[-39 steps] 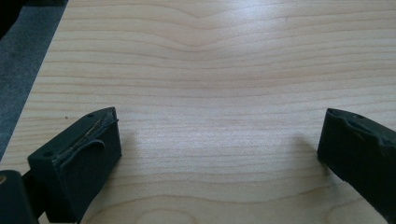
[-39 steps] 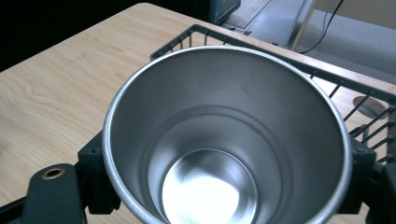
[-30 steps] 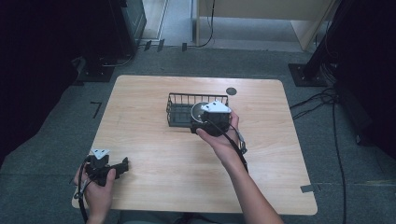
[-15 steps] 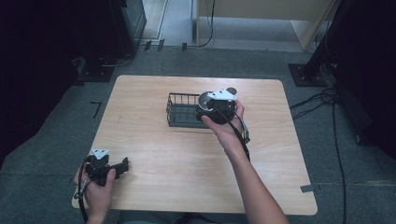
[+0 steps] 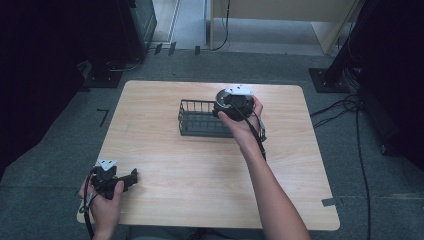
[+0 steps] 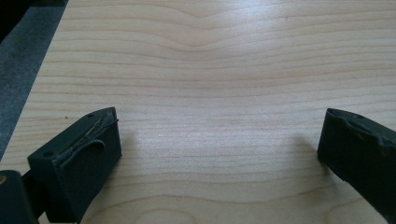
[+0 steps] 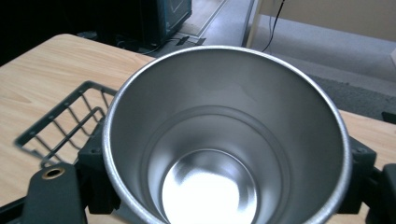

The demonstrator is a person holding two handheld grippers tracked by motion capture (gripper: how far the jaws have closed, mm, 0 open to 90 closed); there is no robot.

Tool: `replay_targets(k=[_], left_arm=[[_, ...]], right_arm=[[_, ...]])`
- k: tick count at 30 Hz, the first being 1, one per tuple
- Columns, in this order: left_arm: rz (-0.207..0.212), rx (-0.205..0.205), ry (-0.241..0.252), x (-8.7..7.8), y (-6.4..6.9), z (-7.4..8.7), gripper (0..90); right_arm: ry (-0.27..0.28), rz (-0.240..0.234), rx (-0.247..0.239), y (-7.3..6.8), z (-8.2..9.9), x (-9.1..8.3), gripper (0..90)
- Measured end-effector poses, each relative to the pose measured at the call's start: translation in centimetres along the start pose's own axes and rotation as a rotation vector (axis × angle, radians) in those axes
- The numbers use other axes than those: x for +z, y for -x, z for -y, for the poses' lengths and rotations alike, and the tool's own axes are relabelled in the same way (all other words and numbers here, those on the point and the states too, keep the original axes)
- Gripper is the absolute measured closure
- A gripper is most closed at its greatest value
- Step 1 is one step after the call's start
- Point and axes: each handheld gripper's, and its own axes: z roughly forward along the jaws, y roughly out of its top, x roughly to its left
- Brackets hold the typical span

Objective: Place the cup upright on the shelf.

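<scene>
A steel cup (image 7: 224, 140) fills the right gripper view, its open mouth facing the camera and its inside empty. My right gripper (image 7: 229, 186) is shut on it, one black jaw on each side of the wall. In the high view the right gripper (image 5: 226, 104) holds the cup (image 5: 220, 96) at the far right end of a black wire basket (image 5: 197, 120). My left gripper (image 5: 127, 179) rests near the table's front left corner. Its jaws stand wide apart in the left gripper view (image 6: 219, 154), with only bare wood between them.
The light wooden table (image 5: 200, 170) stands on grey carpet. Black equipment stands and cables lie on the floor at the back left and right (image 5: 345, 105). The wire basket (image 7: 70, 121) lies to the left of the cup in the right gripper view.
My right hand has carried the cup away from the person and rightwards, from over the basket's middle to its far right end. The left gripper has stayed put.
</scene>
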Motion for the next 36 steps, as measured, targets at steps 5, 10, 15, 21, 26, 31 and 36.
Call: replay_targets(k=[5, 10, 15, 21, 26, 31, 36], left_arm=[[0.000, 0.000, 0.000, 0.0, 0.0, 0.0, 0.0], [0.000, 0.000, 0.000, 0.0, 0.0, 0.0, 0.0], [0.000, 0.000, 0.000, 0.0, 0.0, 0.0, 0.0], [0.000, 0.000, 0.000, 0.0, 0.0, 0.0, 0.0], [0.000, 0.000, 0.000, 0.0, 0.0, 0.0, 0.0], [0.000, 0.000, 0.000, 0.0, 0.0, 0.0, 0.0], [0.000, 0.000, 0.000, 0.0, 0.0, 0.0, 0.0]], right_arm=[[0.002, 0.023, 0.040, 0.7, 0.1, 1.6, 18.4], [-0.014, 0.033, 0.035, 1.0, 0.5, 2.8, 18.4], [-0.020, 0.038, 0.066, 1.6, 0.7, 3.6, 18.4], [-0.009, 0.038, 0.077, 1.8, 1.1, 3.9, 18.4], [-0.012, 0.015, 0.077, 1.7, 1.5, 3.5, 18.4], [-0.049, 0.021, 0.045, 1.3, 2.5, 4.1, 18.4], [-0.080, 0.022, 0.055, 1.2, 3.3, 4.9, 18.4]])
